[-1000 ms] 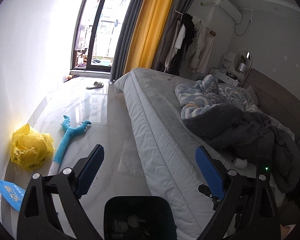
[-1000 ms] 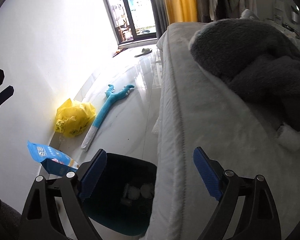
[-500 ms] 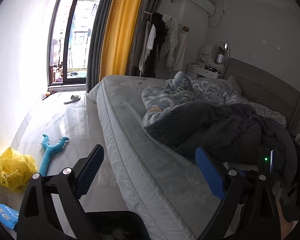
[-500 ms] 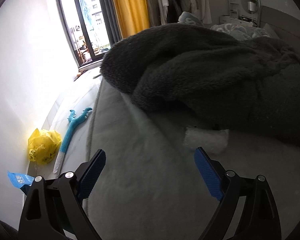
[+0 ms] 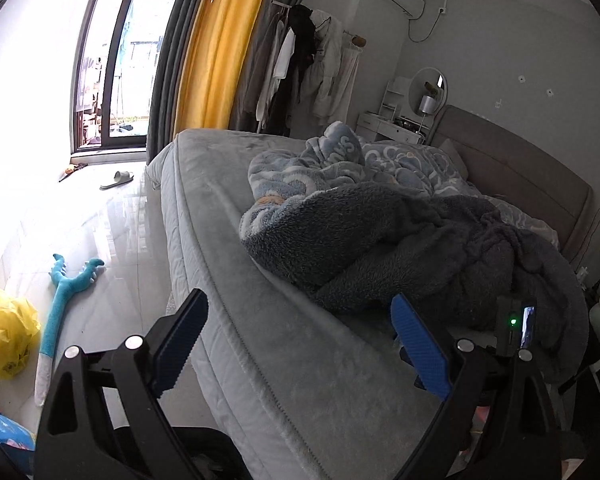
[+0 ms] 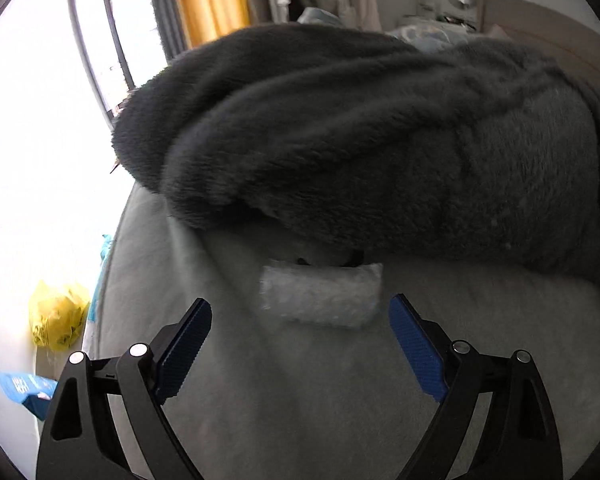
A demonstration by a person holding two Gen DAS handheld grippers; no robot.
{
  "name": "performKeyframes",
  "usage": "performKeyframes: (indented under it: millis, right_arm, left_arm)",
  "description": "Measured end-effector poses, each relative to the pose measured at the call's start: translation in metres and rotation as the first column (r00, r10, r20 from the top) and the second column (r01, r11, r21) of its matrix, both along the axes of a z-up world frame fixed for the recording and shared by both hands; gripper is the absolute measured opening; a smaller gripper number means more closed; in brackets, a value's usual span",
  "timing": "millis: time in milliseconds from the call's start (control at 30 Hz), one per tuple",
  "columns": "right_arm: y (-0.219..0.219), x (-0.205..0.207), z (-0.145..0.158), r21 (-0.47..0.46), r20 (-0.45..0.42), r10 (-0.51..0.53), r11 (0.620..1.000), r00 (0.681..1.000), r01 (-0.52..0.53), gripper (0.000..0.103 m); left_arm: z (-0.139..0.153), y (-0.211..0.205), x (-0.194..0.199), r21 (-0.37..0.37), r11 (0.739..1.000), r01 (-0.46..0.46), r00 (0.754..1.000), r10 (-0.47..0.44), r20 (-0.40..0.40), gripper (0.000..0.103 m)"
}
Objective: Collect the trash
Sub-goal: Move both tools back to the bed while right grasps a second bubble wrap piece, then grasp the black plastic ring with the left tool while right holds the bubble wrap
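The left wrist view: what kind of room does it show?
Most likely a bedroom in a home. A wide grey mattress carries a crumpled dark grey fleece blanket, clothes hang on an open rail beside the yellow curtain, and a small white vanity with a round mirror stands by the headboard.

Left gripper [image 5: 298, 344] spread wide, blue pads [image 5: 420, 354] well apart, nothing between. Right gripper [image 6: 300, 346] same deal: gaping, angled down, nothing pinched.

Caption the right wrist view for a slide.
Open right claw poised before a crumpled white wad on the bed, beside a dark fleece blanket.
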State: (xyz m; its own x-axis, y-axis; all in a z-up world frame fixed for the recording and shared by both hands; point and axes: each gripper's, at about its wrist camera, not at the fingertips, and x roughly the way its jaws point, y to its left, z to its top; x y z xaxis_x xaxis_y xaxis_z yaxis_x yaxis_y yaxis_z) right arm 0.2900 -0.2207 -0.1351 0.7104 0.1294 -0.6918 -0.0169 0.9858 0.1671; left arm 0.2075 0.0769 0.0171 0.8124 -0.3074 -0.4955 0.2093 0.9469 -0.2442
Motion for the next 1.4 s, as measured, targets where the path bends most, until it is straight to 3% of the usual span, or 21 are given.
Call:
performKeyframes:
  millis: [333,433,533,800,1000,1200,1400]
  right_arm:
    - [-0.02,0.024,-0.016,0.037,-0.002,0.0,0.999,1.0,0.0,0.091]
    - [-0.023,0.029,-0.017,0.023,-0.009,0.03,0.999,0.999,-0.03,0.07]
    - [-0.03,0.03,-0.02,0.047,-0.014,0.05,0.998,0.999,-0.049,0.066]
    - [-0.07,0.011,-0.014,0.117,0.005,0.041,0.992,0.999,-0.042,0.066]
    - [-0.118,-0.007,0.004,0.133,-0.002,0.026,0.991,1.0,-0.025,0.066]
    - [-0.165,-0.015,0.022,0.128,0.015,0.048,0.991,0.999,-0.049,0.066]
    - [-0.206,-0.022,0.013,0.268,0.017,-0.002,0.963,1.0,-0.003,0.066]
  left_arm:
    - [-0.011,-0.025,0.015,-0.013,1.0,0.027,0.999,-0.028,-0.041,0.094]
    - [-0.016,-0.036,0.019,-0.018,0.999,0.04,0.998,-0.041,-0.053,0.094]
    - [-0.02,-0.05,0.024,-0.005,0.999,0.054,0.997,-0.055,-0.063,0.094]
    - [-0.034,-0.089,0.037,0.034,0.996,0.08,0.994,-0.078,-0.073,0.094]
    - [-0.044,-0.119,0.047,0.023,0.992,0.124,0.99,-0.123,-0.066,0.094]
    - [-0.058,-0.164,0.052,0.102,0.973,0.207,0.977,-0.199,-0.08,0.093]
    - [-0.091,-0.204,0.061,0.21,0.94,0.27,0.958,-0.241,-0.152,0.089]
